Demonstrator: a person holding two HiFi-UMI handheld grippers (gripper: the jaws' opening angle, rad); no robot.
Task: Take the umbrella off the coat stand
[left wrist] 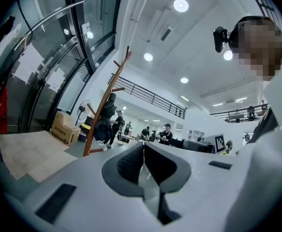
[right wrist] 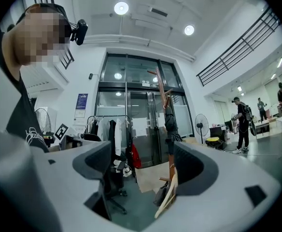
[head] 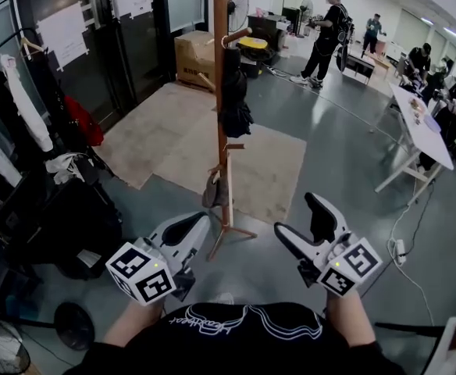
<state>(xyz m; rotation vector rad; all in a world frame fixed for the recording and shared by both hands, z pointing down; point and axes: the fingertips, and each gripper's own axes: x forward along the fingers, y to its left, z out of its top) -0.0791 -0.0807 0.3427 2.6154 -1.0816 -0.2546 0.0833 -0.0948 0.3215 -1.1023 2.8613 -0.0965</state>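
A tall wooden coat stand (head: 221,69) rises from the grey floor ahead of me. A folded black umbrella (head: 234,100) hangs from one of its upper pegs. Both grippers are held low and near me, well short of the stand. My left gripper (head: 203,220) points toward the stand's base with its pads together and nothing between them. My right gripper (head: 294,213) stands wide open and empty. The left gripper view has the stand (left wrist: 102,111) and umbrella (left wrist: 105,123) far off to the left. In the right gripper view the umbrella (right wrist: 170,124) hangs beyond the open jaws.
A grey bag (head: 211,192) and a pale stick lean at the stand's foot. A clothes rack (head: 25,123) with garments and a black chair fill the left. A cardboard box (head: 193,57) and floor mats (head: 165,131) lie behind; a white table (head: 422,131) and several people are at right.
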